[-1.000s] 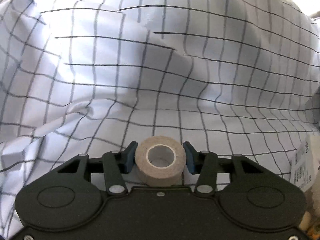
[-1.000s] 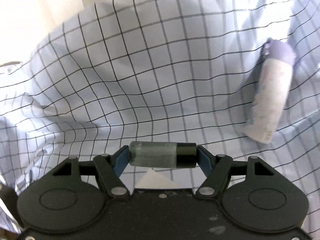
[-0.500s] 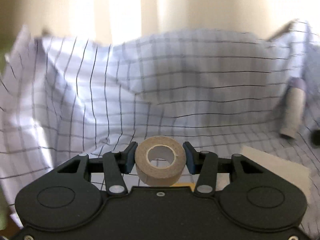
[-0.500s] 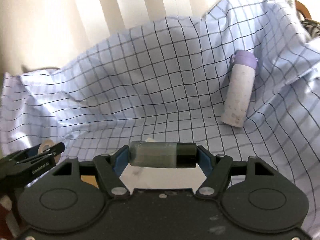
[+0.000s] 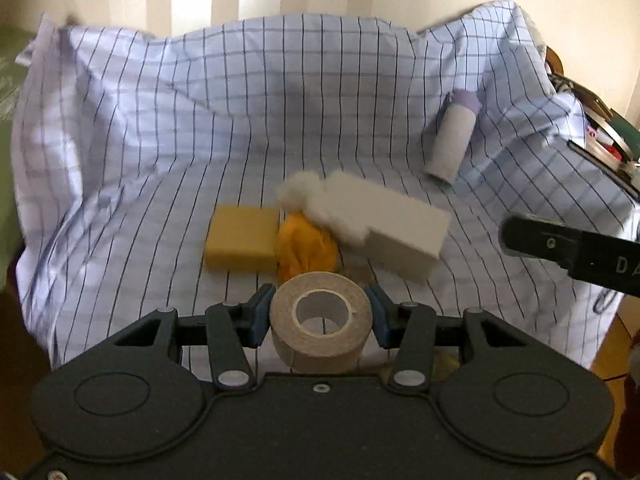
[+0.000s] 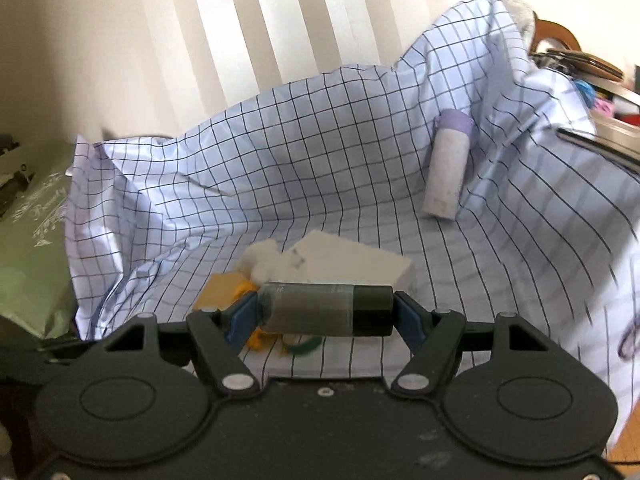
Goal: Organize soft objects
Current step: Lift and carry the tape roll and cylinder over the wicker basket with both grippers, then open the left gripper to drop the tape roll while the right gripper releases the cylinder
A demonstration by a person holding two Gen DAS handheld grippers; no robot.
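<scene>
Letters "DA" mark the right hand-held gripper (image 5: 576, 252), pinching a bottle (image 6: 326, 310); left hand-held gripper (image 5: 320, 316) pinches tape (image 5: 320, 326).

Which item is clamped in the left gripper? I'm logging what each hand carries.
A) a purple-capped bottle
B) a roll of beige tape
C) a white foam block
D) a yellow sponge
B: in the left wrist view the roll of beige tape sits between the blue pads of the left gripper, while the yellow sponge, white foam block and purple-capped bottle lie on the checked cloth.
</scene>
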